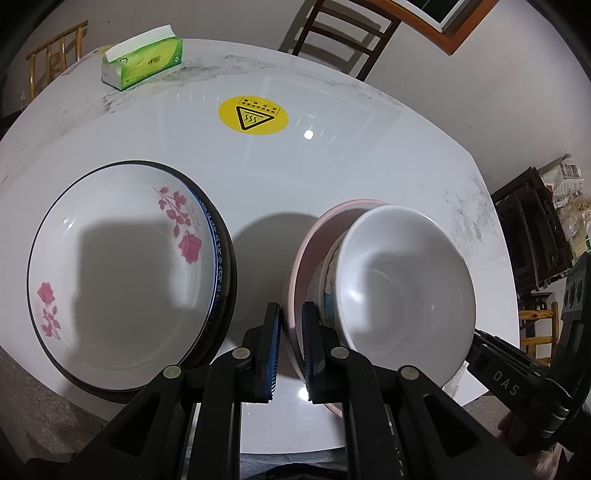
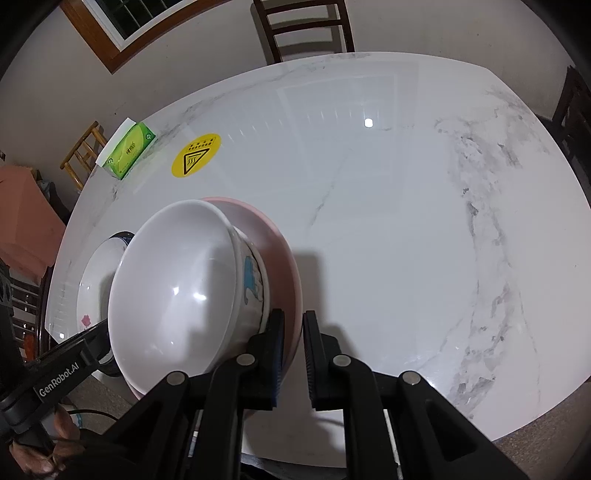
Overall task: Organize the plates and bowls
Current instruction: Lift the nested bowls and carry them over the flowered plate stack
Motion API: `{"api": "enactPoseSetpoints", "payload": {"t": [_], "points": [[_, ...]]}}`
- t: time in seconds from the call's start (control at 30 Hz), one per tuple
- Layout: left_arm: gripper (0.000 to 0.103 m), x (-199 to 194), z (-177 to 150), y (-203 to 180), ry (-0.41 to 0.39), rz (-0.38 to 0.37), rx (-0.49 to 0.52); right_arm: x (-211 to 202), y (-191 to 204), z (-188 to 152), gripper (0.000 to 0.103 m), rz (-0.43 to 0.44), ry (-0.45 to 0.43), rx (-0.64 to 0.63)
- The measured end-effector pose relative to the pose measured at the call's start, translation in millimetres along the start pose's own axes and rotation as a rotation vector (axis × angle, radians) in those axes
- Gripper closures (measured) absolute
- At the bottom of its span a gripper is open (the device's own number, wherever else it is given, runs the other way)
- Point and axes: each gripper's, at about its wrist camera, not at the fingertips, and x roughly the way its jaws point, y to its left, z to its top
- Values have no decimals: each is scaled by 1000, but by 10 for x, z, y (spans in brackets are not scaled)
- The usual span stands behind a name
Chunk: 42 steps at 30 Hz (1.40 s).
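Both hand-held grippers are clamped on the pink bowl's (image 1: 314, 236) rim: left hand-held gripper (image 1: 291, 317) on one side, right hand-held gripper (image 2: 293, 325) opposite. White bowl (image 1: 402, 280) nests inside. Rose plate (image 1: 122, 273) rests beside on the surface (image 1: 332, 166).

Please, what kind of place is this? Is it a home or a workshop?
Most likely a home dining room. A white marble-patterned dining table has dark wooden chairs around it, a green tissue pack lies on it, and a rose-patterned white plate sits beside a white bowl.
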Motion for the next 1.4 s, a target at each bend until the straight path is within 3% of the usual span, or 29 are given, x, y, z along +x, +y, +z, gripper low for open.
{"api": "enactPoseSetpoints", "payload": {"t": [0.7, 1.07, 1.4], "points": [[96, -239, 81, -16, -42, -20, 17, -238, 135, 108, 92, -3, -38, -33], [95, -587, 193, 221, -94, 10, -5, -339, 589, 243, 92, 32, -44, -105], [95, -885, 262, 679, -136, 61, -69, -257, 1154, 333, 92, 77, -20, -194]]}}
